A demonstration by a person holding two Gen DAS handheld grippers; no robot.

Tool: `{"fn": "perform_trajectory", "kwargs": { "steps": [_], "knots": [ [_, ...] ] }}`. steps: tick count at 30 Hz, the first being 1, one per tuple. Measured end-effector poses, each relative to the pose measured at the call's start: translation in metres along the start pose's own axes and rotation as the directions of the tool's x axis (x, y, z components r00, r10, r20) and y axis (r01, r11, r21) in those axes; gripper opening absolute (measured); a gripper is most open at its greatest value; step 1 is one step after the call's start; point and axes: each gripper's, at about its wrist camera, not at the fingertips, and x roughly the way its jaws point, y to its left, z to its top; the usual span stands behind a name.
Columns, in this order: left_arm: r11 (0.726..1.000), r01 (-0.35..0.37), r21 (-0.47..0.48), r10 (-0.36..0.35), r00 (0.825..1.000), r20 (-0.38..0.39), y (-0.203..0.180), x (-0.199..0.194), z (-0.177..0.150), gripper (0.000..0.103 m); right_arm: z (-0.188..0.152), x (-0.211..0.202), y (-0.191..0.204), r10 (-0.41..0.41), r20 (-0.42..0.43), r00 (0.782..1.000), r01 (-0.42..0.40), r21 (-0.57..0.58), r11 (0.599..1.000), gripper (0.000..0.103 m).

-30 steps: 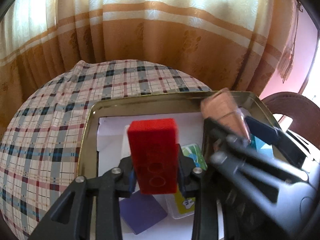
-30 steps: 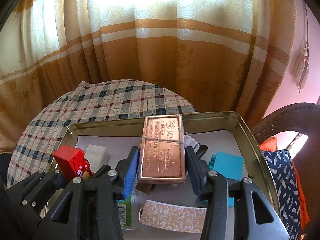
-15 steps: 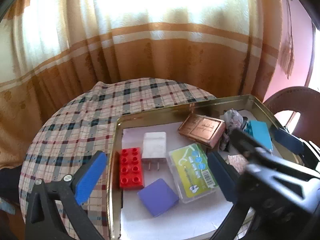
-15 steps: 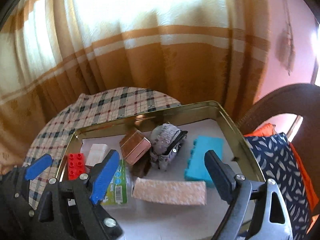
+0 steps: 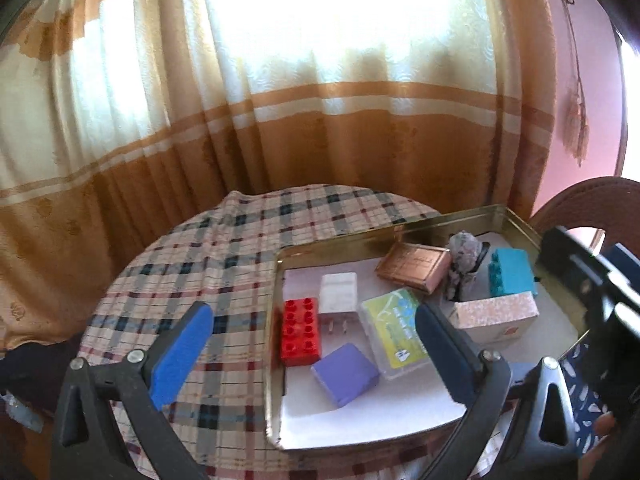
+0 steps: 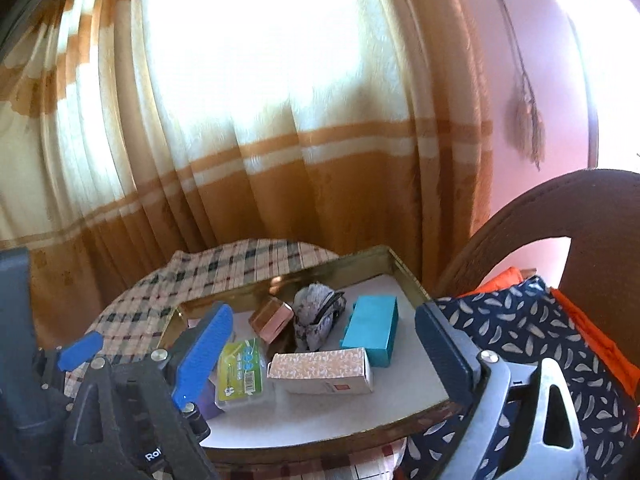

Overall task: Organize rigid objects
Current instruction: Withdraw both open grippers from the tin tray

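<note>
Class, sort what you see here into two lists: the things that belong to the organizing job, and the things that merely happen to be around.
Belong to the job:
red brick
white charger
purple block
green card case
copper tin
teal brick
patterned box
tray

Just lying about:
curtain
checked tablecloth
feather-print cushion
chair

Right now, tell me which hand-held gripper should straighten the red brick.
Left, probably. The left hand-held gripper is open with the red brick between its fingers' line of sight, in the tray's left side; the right hand-held gripper faces the teal block.

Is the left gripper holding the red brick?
No, the left gripper is open and empty; the red brick lies in the tray.
</note>
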Motion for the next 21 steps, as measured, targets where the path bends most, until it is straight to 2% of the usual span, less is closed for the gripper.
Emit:
{"fn": "perform_trajectory", "kwargs": {
  "steps": [12,21],
  "knots": [
    [0.996,0.062,-0.060,-0.060,0.998,0.037,0.012,-0.019,-0.002,0.102,-0.003,-0.023,0.005,-0.024,0.050,0.998,0.024,0.007,1.000,0.095],
    [0.997,0.039,-0.062,-0.037,0.999,0.034,0.013,-0.021,0.000,0.103,-0.003,-0.023,0.006,-0.025,0.044,0.999,0.024,0.014,1.000,0.095]
  ]
}}
